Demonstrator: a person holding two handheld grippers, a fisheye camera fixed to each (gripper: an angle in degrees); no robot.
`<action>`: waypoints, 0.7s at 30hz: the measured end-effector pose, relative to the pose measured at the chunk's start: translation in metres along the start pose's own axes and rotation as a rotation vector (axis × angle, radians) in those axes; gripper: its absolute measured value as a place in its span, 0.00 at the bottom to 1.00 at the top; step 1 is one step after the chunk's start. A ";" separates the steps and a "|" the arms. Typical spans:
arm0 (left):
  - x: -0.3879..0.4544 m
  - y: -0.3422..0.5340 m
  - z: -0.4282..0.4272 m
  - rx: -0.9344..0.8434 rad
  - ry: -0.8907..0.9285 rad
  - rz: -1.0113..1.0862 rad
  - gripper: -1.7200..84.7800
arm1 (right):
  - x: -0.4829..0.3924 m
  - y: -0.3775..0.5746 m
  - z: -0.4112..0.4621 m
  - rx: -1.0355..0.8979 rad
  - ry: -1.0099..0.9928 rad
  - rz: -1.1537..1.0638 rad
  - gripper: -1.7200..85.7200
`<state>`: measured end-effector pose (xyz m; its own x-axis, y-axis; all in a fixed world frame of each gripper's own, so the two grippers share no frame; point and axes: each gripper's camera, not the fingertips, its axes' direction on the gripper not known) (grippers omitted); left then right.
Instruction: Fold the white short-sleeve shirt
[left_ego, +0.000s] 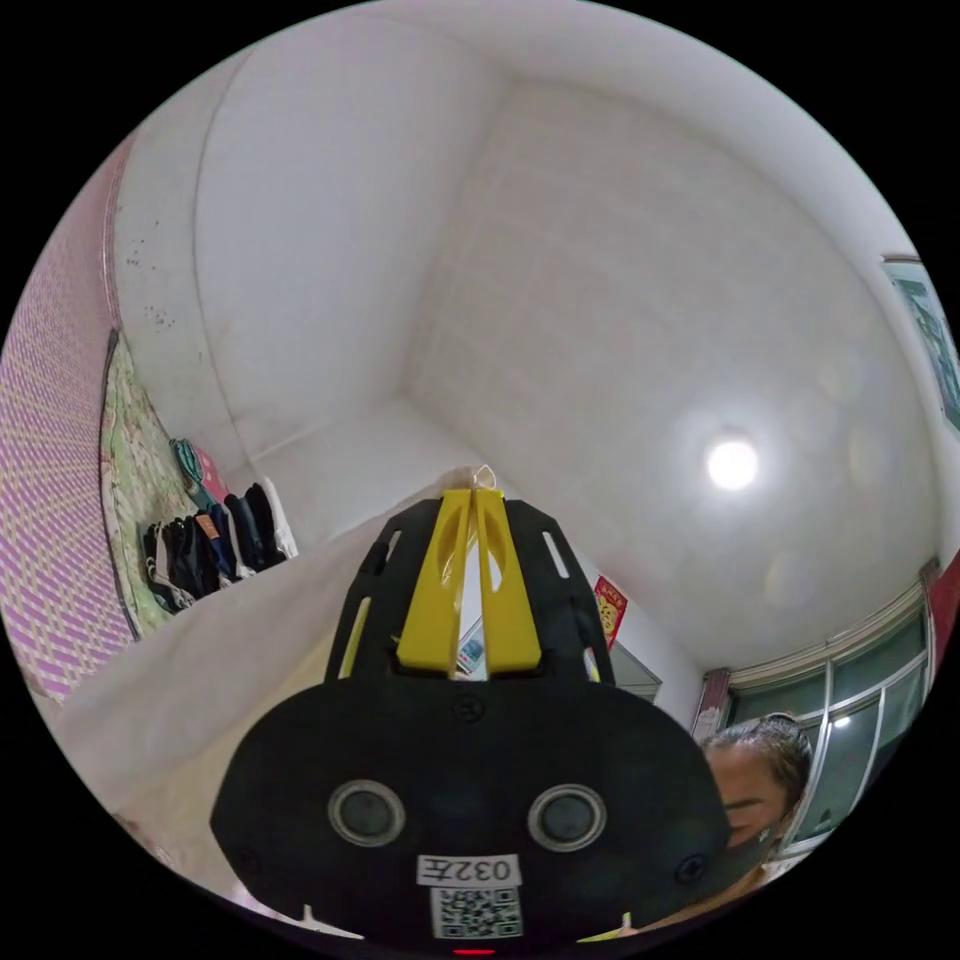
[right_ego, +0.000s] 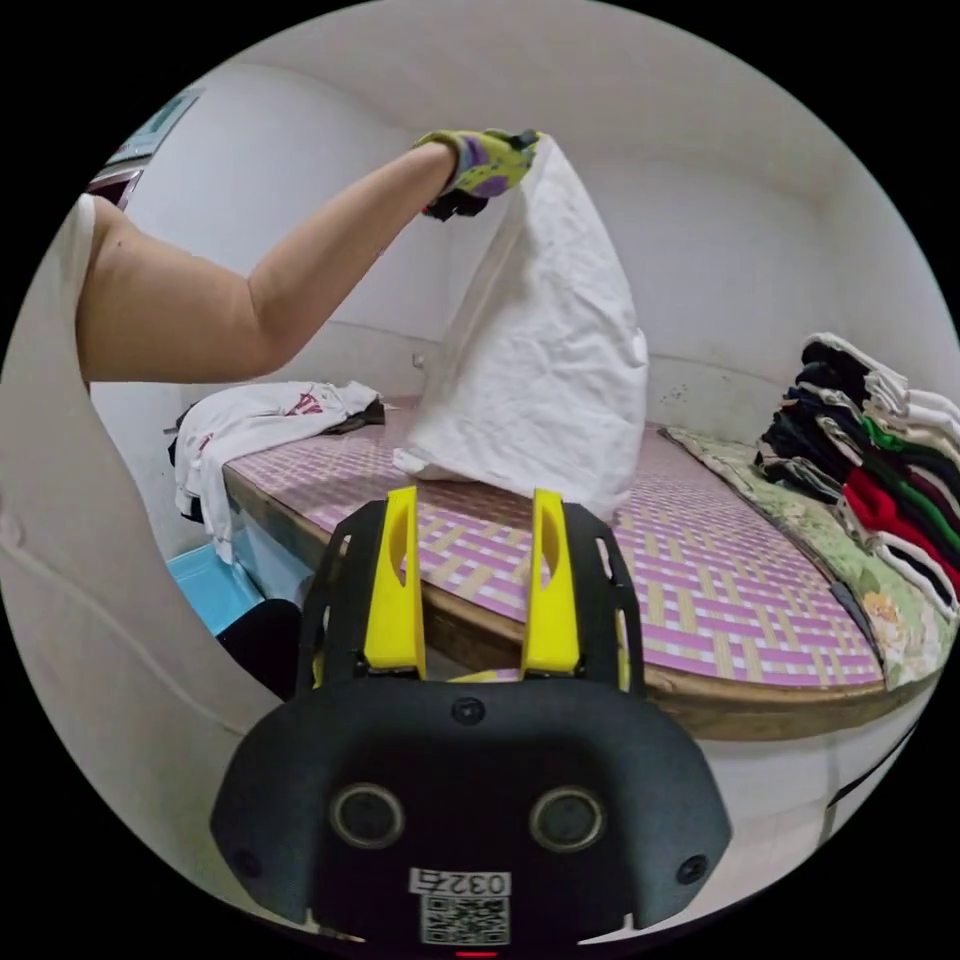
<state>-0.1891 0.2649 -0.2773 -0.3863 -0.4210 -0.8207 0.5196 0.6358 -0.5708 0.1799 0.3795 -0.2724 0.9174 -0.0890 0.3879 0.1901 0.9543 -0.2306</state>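
While left gripper (left_ego: 476, 497) pinches one white shirt (right_ego: 540, 340) aloft, right gripper (right_ego: 472, 500) gapes wide, shirt hem just past its tips; two clothes stacks (right_ego: 870, 440) on bed (right_ego: 700, 590).

Right gripper (right_ego: 473, 500) jaws apart, empty; gloved hand (right_ego: 480, 165) lifts white shirt (right_ego: 540, 350) over purple-checked bed (right_ego: 700, 590); folded stack (right_ego: 870, 450) far right.

The left gripper view rides high and tilts upward, facing the ceiling corner (left_ego: 405, 395) and ceiling lamp (left_ego: 732, 464). The right gripper view sits low, just off the bed's edge, looking level across the woven mat (right_ego: 700, 580). Both catch the stacked clothes (left_ego: 215, 540) (right_ego: 880, 450) by the wall.
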 end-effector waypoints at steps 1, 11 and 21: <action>0.004 -0.003 -0.001 -0.004 -0.003 0.003 0.01 | 0.002 -0.004 0.007 -0.041 -0.004 0.005 0.19; 0.038 -0.037 -0.011 0.016 0.056 0.027 0.01 | 0.107 -0.027 0.038 -0.141 -0.609 0.523 0.20; 0.075 -0.067 -0.023 0.063 0.094 0.110 0.01 | 0.139 -0.057 0.038 0.022 -0.802 0.585 0.19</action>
<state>-0.2703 0.2059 -0.2996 -0.3927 -0.2863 -0.8740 0.6083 0.6319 -0.4803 0.2830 0.3238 -0.1712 0.3554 0.6091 0.7090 -0.2310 0.7922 -0.5648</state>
